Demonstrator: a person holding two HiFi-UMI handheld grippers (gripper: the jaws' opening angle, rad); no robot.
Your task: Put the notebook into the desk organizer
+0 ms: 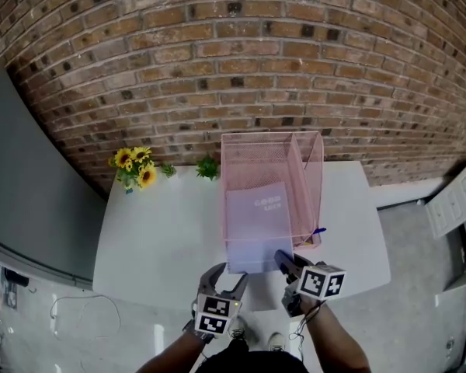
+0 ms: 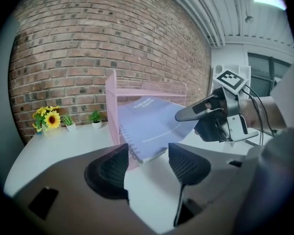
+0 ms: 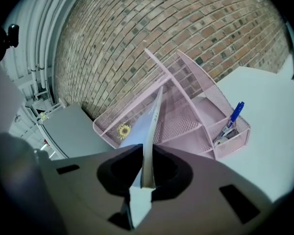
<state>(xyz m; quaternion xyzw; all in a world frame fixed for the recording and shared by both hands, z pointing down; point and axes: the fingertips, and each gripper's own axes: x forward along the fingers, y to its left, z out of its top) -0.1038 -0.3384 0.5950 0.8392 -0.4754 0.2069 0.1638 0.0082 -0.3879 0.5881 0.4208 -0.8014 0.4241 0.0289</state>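
Logged sunflowers [image 1: 134, 165] and a small green plant [image 1: 208, 167] along the far edge of the table [image 1: 155, 239], left of centre. Decor only, well apart from the work.

Found left gripper [image 2: 147, 163] at the near edge, jaws spread wide, nothing between the pads. Notebook's spiral-side corner just ahead of them, untouched. Judged as standing off on purpose, leaving the slide to one grip and staying near enough to steady the loose corner.

Placed notebook [image 1: 255, 216] mid-table, tilted, far end apparently already inside the large left compartment of the desk organizer [image 1: 272, 136], near end sticking out toward the near edge and lifted off the table. Probably angled that way to feed past the mesh front and lean against the back wall.

Saw right gripper [image 3: 147, 173] clamped tight on the notebook's near edge, cover held edge-on between the pads. Judged as gripped at the trailing end to push it along its own length.

Spotted blue pen [image 3: 232, 119] in the small front-right compartment, clear of the notebook's path.
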